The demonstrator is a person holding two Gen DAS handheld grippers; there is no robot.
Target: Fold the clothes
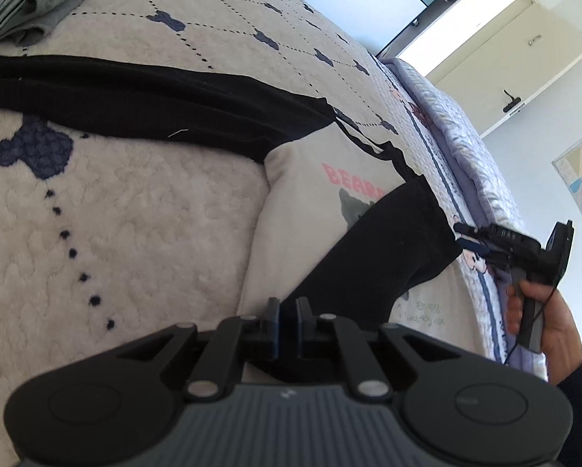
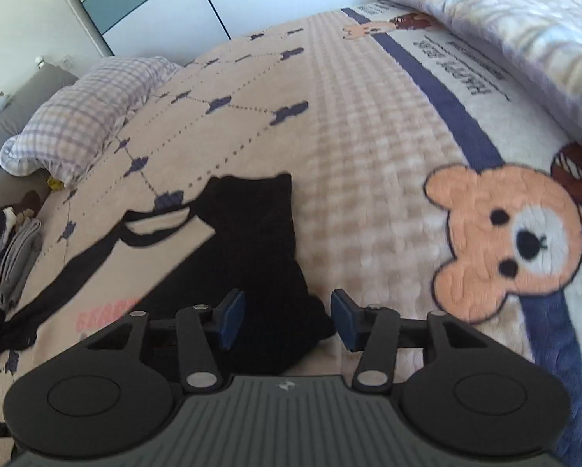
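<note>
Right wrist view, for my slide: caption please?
Open right gripper over a black sleeve on the bear blanket.

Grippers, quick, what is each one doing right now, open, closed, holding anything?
Left gripper: closed; whether it pinches the shirt cannot be told.
Right gripper: open, holding nothing, above the black sleeve.

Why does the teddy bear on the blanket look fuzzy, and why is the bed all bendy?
In the right wrist view the bear and the blanket are smeared by motion blur, while the right gripper stays sharp. In the left wrist view the picture is crisper; the fisheye lens bows the bed edge into a curve, and the bright doorway is washed out white.
</note>
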